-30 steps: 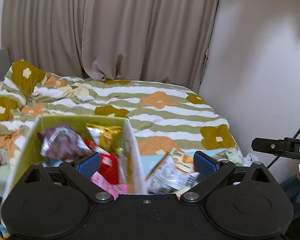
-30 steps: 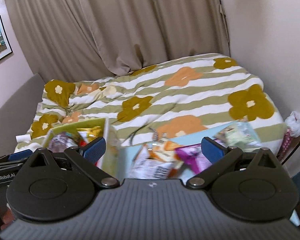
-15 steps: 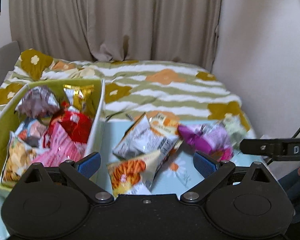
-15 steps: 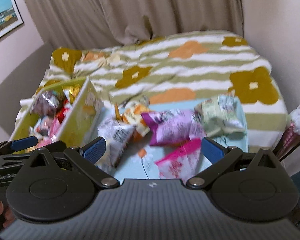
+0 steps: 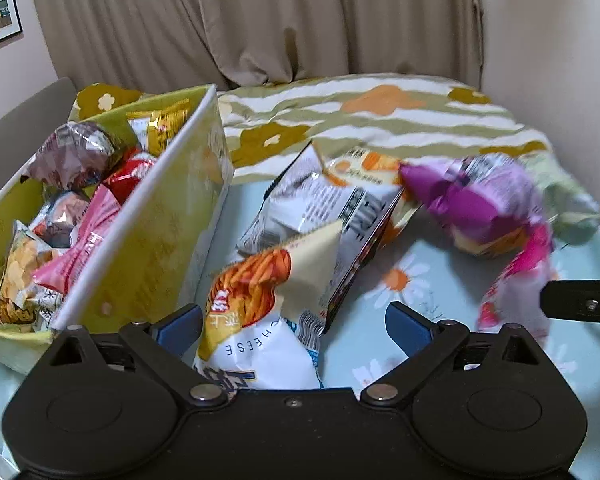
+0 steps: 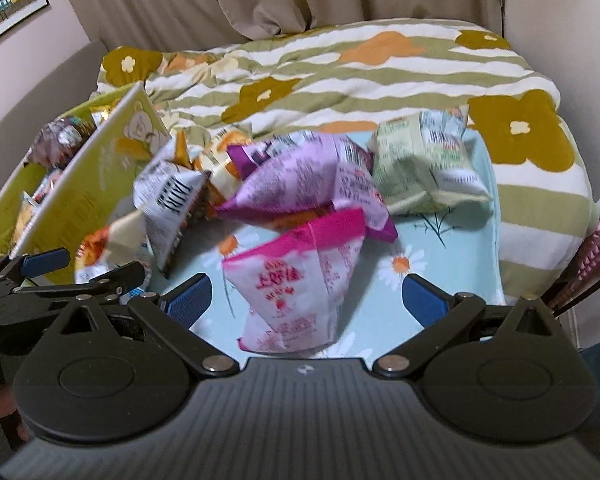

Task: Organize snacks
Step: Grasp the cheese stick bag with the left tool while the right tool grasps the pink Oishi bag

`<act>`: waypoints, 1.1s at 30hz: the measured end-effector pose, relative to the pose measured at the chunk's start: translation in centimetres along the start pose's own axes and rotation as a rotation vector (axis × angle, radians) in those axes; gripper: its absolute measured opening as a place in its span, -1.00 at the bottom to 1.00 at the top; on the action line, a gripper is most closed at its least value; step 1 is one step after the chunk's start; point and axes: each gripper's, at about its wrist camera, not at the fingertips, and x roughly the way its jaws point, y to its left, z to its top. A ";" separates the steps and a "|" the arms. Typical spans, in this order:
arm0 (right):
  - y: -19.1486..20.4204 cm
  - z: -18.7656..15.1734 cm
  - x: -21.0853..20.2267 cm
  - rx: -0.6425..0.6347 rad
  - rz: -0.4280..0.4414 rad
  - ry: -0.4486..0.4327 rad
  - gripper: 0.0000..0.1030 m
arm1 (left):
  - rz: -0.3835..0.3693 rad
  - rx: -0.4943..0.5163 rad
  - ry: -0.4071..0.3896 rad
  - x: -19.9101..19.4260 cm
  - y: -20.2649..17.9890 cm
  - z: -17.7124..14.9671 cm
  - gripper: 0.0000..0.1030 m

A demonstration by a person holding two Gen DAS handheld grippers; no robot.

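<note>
A yellow-green box on the left holds several snack packets. Loose packets lie on a light blue floral cloth: an orange-and-white cheese snack bag, a white printed bag, a purple bag, a pink bag and a pale green bag. My left gripper is open, with the cheese snack bag between its fingers. My right gripper is open, its fingers either side of the pink bag.
The cloth lies at the foot of a bed with a striped floral duvet. Beige curtains hang behind. A wall runs along the right. The left gripper shows at the left edge of the right wrist view.
Both grippers have tilted down and come closer to the snack pile. The cheese snack bag and the pink bag now lie between the open fingers.
</note>
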 end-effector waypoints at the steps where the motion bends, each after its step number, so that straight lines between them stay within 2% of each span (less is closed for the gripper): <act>1: -0.1 -0.1 0.3 -0.003 0.001 0.005 1.00 | 0.013 0.003 0.008 0.5 -0.1 -0.1 0.91; 6: -0.2 -0.3 1.5 -0.043 0.007 0.006 1.00 | 0.063 0.011 0.061 2.6 -0.3 -0.4 0.79; 9: -0.2 -0.2 2.0 -0.050 0.016 0.011 1.00 | 0.086 0.020 0.077 3.1 -0.1 -0.6 0.51; 16: 0.1 -0.3 3.0 -0.070 0.033 0.018 1.00 | 0.069 0.039 0.072 2.4 0.0 -1.1 0.26; 24: 0.5 -0.8 4.2 -0.106 0.033 0.032 1.00 | 0.000 0.004 0.084 0.3 -0.1 -1.9 0.18; 31: 0.5 -1.0 5.0 -0.134 0.032 0.034 1.00 | -0.031 -0.009 0.074 -1.7 -0.3 -1.9 0.17; 33: 0.5 -1.1 5.2 -0.143 0.033 0.033 0.90 | -0.037 -0.011 0.071 -1.8 -0.2 -1.9 0.17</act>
